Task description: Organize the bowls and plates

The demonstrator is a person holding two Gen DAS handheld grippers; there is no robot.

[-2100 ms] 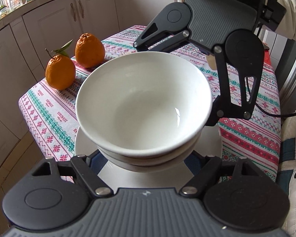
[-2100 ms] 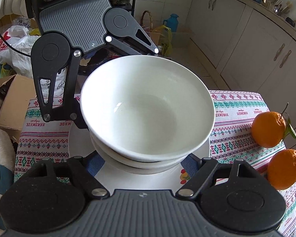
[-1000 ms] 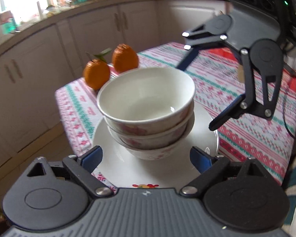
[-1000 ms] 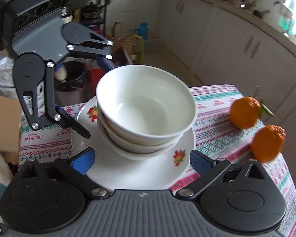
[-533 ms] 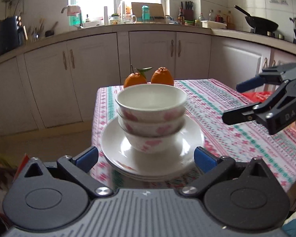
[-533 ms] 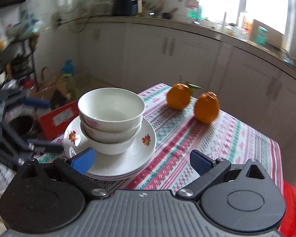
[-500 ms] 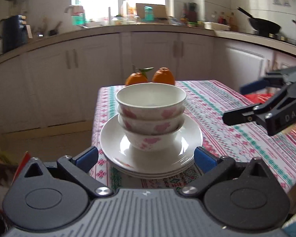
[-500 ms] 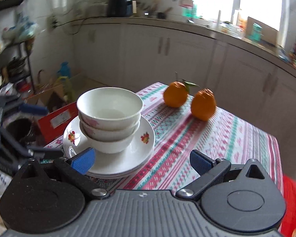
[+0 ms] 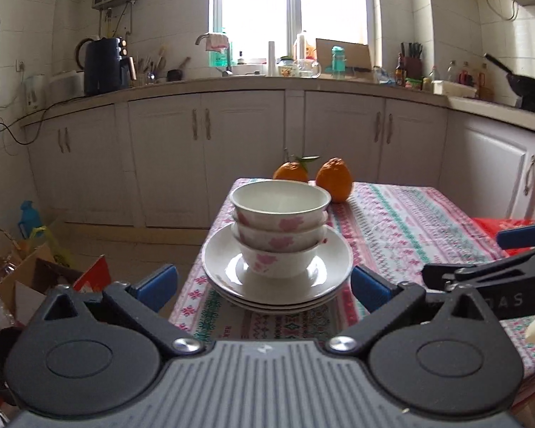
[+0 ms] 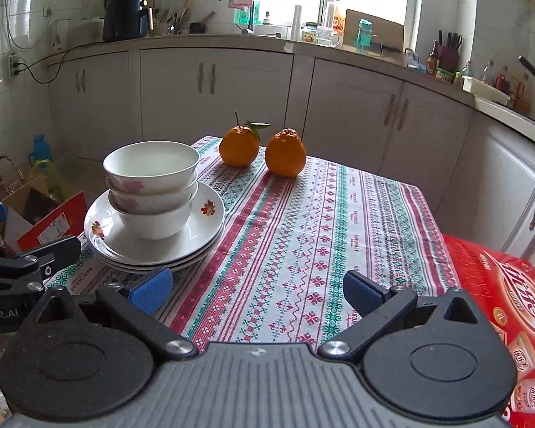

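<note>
From the left wrist view, the left gripper with its blue-padded fingers stands spread wide and holds nothing. Just beyond it, at the near left corner of the table's red-and-green patterned cloth, sits a stack of three white glazed bowls with pink flower prints, nested upright on a pile of shallow white plates. Two oranges lie behind the stack at the far edge. The black arm of the right gripper pokes in from the right, apart from the dishes.

From the right wrist view, the right gripper is likewise wide apart and empty, hovering over bare cloth. The bowls and plates stand to its left, near the table's edge, and a red printed box lies on the right.

I would judge the crockery stiff, slick and breakable (and fairly heavy as one pile). The plate rims overhang the cloth a little, so the lowest rim looks the sound place to pinch from both sides; a single bowl would go better by its thin lip
</note>
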